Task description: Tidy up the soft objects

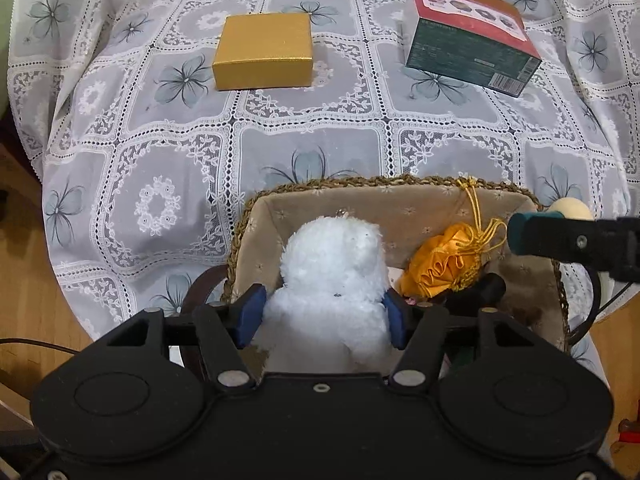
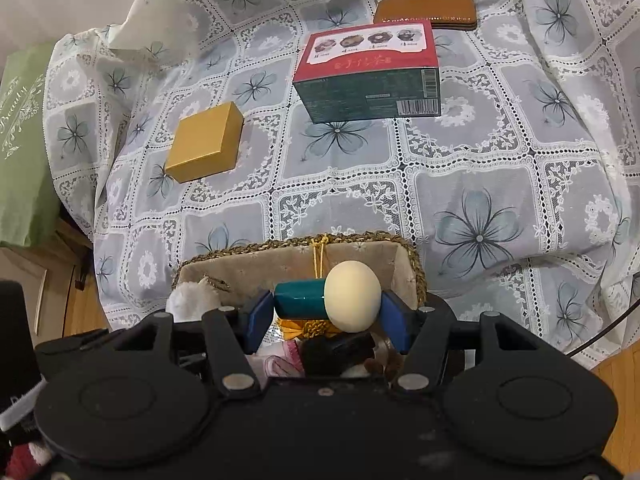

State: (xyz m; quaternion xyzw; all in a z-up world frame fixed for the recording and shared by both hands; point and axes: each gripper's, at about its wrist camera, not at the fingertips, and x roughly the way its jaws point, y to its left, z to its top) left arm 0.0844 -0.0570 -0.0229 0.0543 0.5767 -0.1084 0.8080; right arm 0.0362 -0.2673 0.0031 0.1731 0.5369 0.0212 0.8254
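Right now, plush: I have the white plush toy [image 1: 334, 280] between the blue pads of my left gripper [image 1: 323, 316], lowered into the basket's near-left part. The jaws stand fairly narrow and flank its body; I cannot tell whether the pads press or have let go.
Reason for that hold: it sits over the basket's lining, so I judge this to be the drop-off, low enough that it will not bounce out.
Doll: my right gripper [image 2: 326, 316] has its jaws closed on a small figure with a cream head [image 2: 352, 296] and a teal body [image 2: 301, 300], held crosswise above the basket's right half.
Reason for that hold: gripping end to end keeps the round head from slipping; I judge it is waiting its turn.
Basket: the woven basket [image 1: 404, 181], fabric-lined, sits at the near edge of the lace-covered counter [image 1: 320, 136].
Basket contents: an orange drawstring pouch [image 1: 440, 260] with a yellow cord, something dark beside it, and pink fabric underneath that I cannot identify.
Left out: the gold box [image 1: 262, 50], the red-and-green carton [image 1: 472, 40] and a brown case [image 2: 426, 12] lie toward the far edge, well apart from the basket; being stiff, I judge they stay put.
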